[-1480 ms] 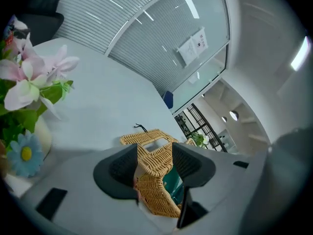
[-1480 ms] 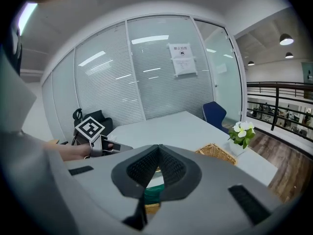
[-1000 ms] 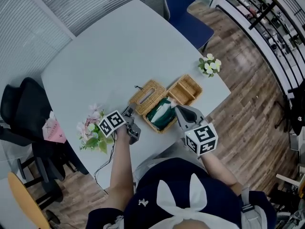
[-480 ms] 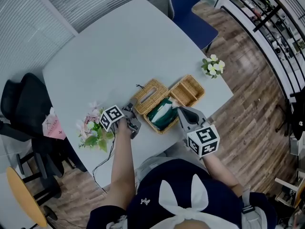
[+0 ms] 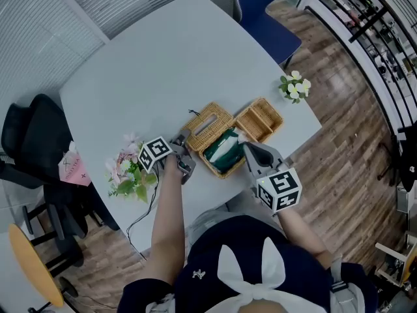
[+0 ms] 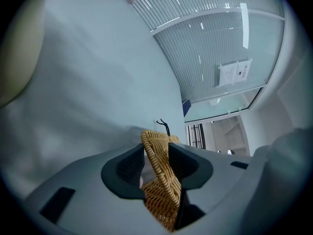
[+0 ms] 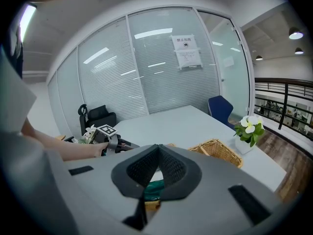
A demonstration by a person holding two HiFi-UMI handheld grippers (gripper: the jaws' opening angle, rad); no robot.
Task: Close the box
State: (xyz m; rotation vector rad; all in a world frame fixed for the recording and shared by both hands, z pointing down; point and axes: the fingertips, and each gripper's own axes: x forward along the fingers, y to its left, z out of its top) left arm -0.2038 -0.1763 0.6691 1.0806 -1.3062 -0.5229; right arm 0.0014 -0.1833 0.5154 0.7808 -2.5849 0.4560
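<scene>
Left gripper (image 5: 186, 150) (image 6: 156, 148) had just been drawing its jaws together. In its own view they stood clamped on the raised lid (image 5: 199, 130) (image 6: 157, 196) of the rectangular tan wicker box (image 5: 212, 167). The lid's braided rim rose edge-on between the dark pads, with wicker filling the gap at the tips. Right gripper (image 5: 247, 147) (image 7: 157, 148) was clenched with nothing in it, its jaw tips meeting in a point. Past them, its view showed the box's green and white contents (image 5: 225, 149) (image 7: 150, 190) just below.

The box sat near the front edge of the pale grey table (image 5: 143, 77), close to the person. In the head view its long axis ran slantwise from lower left to upper right, and its open top faced up. The lid, of the same long shape, lay along the far long side, parallel to the body and tilted back from it. A short black cord (image 5: 192, 113) (image 6: 163, 127) stuck out at the lid's far edge.

The box lay between the two grippers. The left one came in at the left short end, pointing toward the lid's corner. The right one reached in from the near right, its tips at the right short end beside the contents; whether they touched the rim there I could not tell.

A smaller open wicker tray (image 5: 260, 119) (image 7: 220, 151) stood just beside the box's right end. A small pot of white flowers (image 5: 294, 87) (image 7: 249, 131) stood farther right, near the table's corner. A bunch of pink flowers (image 5: 130, 175) stood left of the left gripper.
</scene>
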